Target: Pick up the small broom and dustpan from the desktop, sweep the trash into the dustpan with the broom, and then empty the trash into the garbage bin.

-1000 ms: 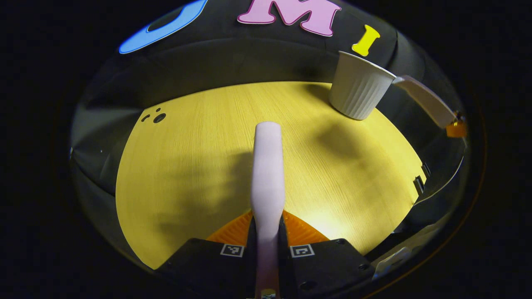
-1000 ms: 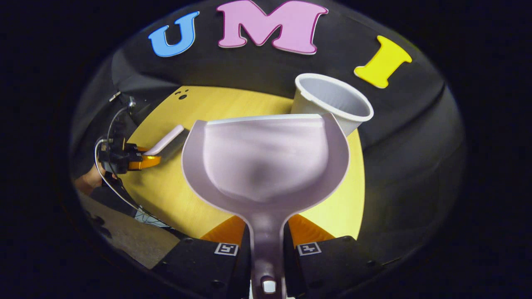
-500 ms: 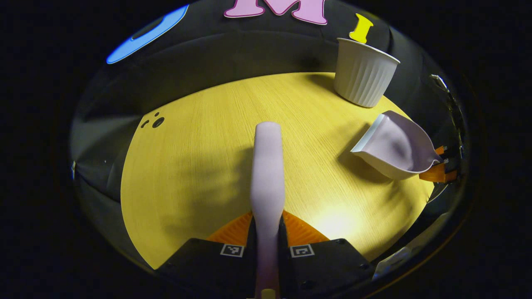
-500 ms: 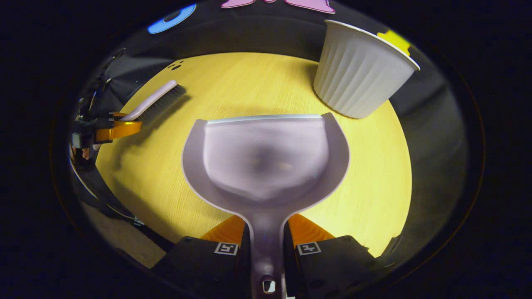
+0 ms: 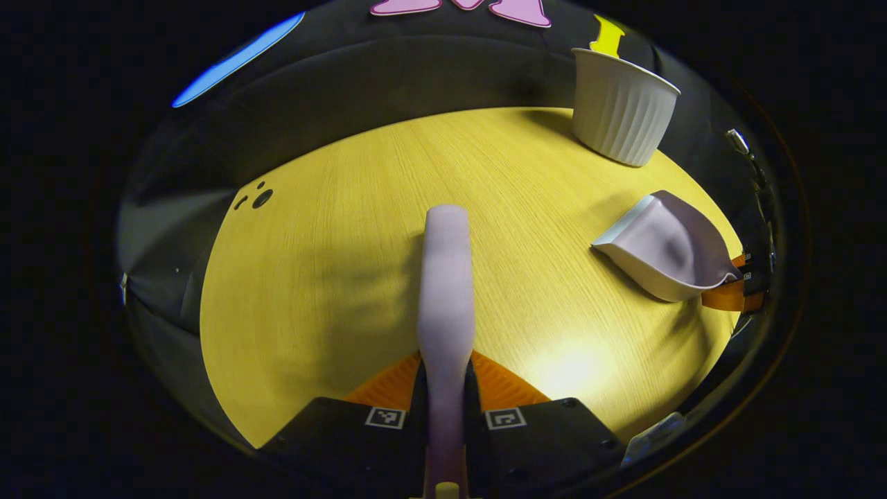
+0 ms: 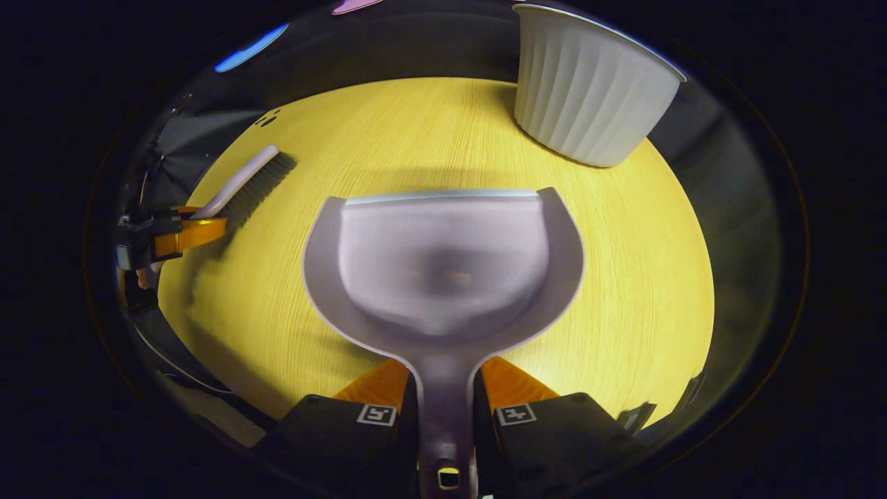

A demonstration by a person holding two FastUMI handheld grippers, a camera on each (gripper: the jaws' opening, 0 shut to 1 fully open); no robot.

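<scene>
My left gripper [image 5: 445,378] is shut on the pale lilac broom [image 5: 445,291], whose handle back runs straight ahead over the yellow desktop [image 5: 332,277]. In the right gripper view the same broom [image 6: 239,181] shows its dark bristles at the far left, near the tabletop. My right gripper [image 6: 445,384] is shut on the handle of the lilac dustpan [image 6: 443,263], held low over the desktop [image 6: 624,277] with its front lip ahead; it looks empty. The dustpan [image 5: 662,242] also appears at the right of the left gripper view. A white ribbed bin [image 6: 589,90] stands at the far right corner.
The bin [image 5: 620,111] sits near the table's back edge against the black cloth wall. Small dark holes [image 5: 260,199] mark the far left of the desktop. A hand and cables [image 6: 138,249] are at the left table edge.
The dustpan has come down from above the bin's rim to low over the desktop and drawn back from the bin. The broom has dropped slightly toward the table.
</scene>
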